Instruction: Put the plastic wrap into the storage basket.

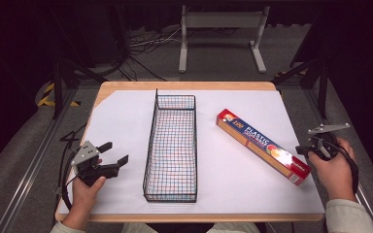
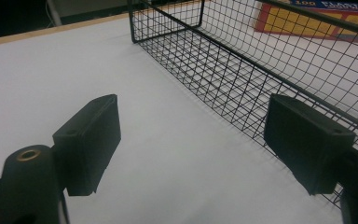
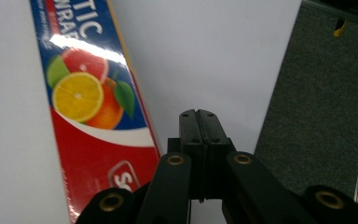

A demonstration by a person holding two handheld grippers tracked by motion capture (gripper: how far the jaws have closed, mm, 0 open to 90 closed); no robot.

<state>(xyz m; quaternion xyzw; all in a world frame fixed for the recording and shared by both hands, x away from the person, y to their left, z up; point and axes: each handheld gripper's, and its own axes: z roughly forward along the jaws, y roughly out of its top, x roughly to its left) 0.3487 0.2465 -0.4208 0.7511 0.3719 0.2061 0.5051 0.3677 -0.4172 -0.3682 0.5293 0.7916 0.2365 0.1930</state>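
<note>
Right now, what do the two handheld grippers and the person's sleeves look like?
Both are black: the left gripper has blocky rectangular pads, brass-coloured pivot rivets, a grey triangular plate and a trailing black cable. The right gripper matches. Sleeves are pale cream.

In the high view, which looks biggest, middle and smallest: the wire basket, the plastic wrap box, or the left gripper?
1. Basket, the longest and widest.
2. Box, nearly as long but much thinner.
3. Left gripper, the smallest.
All rest at table level, so nearness hardly changes this.
</note>
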